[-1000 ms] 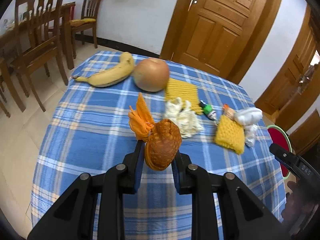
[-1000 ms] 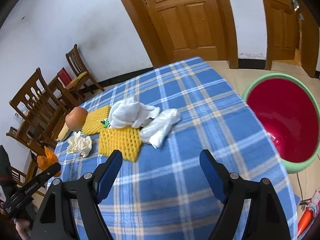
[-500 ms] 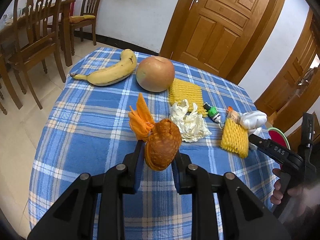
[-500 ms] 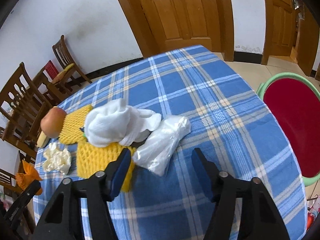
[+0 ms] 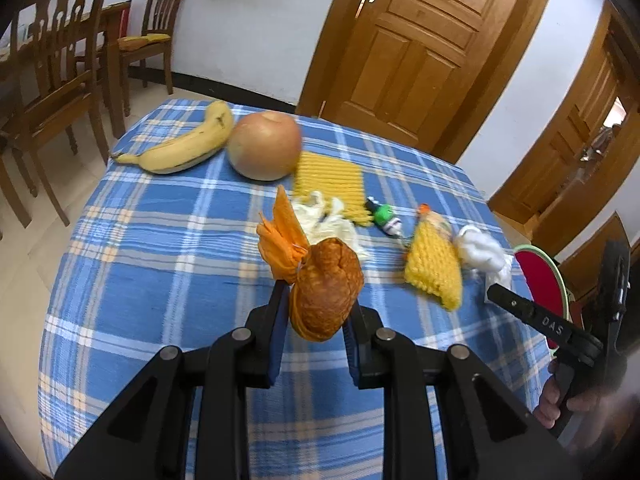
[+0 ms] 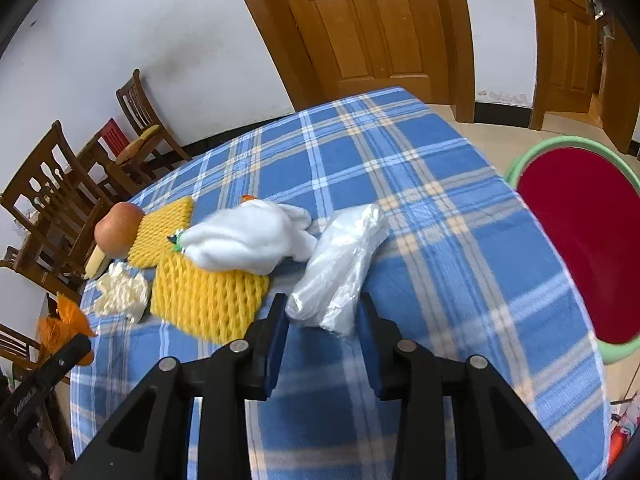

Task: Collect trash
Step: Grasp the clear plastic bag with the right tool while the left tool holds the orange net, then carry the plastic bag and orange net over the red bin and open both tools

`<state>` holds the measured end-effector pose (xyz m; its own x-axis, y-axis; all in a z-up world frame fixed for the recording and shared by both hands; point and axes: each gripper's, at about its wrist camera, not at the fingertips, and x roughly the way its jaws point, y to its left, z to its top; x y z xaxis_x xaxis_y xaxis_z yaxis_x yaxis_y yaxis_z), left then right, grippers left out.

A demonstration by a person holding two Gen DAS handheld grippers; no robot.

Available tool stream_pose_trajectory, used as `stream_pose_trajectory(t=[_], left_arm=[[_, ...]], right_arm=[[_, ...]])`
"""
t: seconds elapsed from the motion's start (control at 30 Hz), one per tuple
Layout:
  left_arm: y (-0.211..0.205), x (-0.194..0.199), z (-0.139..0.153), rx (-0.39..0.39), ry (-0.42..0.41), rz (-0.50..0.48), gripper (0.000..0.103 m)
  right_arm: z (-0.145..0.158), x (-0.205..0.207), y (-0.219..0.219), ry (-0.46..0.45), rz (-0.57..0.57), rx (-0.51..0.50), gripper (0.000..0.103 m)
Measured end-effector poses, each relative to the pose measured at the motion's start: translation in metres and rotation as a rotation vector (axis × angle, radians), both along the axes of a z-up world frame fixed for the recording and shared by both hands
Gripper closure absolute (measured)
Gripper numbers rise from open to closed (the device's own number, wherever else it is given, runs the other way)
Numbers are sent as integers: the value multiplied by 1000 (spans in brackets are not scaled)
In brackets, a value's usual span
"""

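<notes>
My left gripper (image 5: 316,312) is shut on an orange mesh net bag (image 5: 324,288) and holds it above the blue plaid table (image 5: 160,264). My right gripper (image 6: 323,316) has its fingers on either side of a clear plastic bag (image 6: 340,260) lying on the table; the jaws are narrow but I cannot tell if they grip it. Next to the bag lie a white crumpled cloth (image 6: 248,240), a yellow foam net (image 6: 204,296) and a crumpled tissue (image 6: 120,292). A red bin with a green rim (image 6: 580,240) stands beside the table on the right.
A banana (image 5: 184,144), an apple (image 5: 264,144), a second yellow foam net (image 5: 328,176) and a small green-white wrapper (image 5: 384,216) lie at the far side. Wooden chairs (image 5: 52,80) stand left. Wooden doors (image 5: 400,48) are behind.
My right gripper has moved forward and down to the clear plastic bag and its jaws have narrowed around it. My left gripper still holds the orange net bag.
</notes>
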<state>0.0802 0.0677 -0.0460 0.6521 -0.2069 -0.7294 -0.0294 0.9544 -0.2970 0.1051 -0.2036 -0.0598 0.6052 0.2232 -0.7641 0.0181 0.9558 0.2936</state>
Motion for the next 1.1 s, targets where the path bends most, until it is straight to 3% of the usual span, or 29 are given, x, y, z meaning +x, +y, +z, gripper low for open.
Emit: stream_pose_trajectory(t=[0.4,1.1], left_arm=[[-53,-2,15,-8,-9,-110,78],[-216,26,36,46,-19,-447,78]], right_arm=[[19,-54,-47,-55,-49,18,66],[30,-92,-158,-126,-259,56,66]])
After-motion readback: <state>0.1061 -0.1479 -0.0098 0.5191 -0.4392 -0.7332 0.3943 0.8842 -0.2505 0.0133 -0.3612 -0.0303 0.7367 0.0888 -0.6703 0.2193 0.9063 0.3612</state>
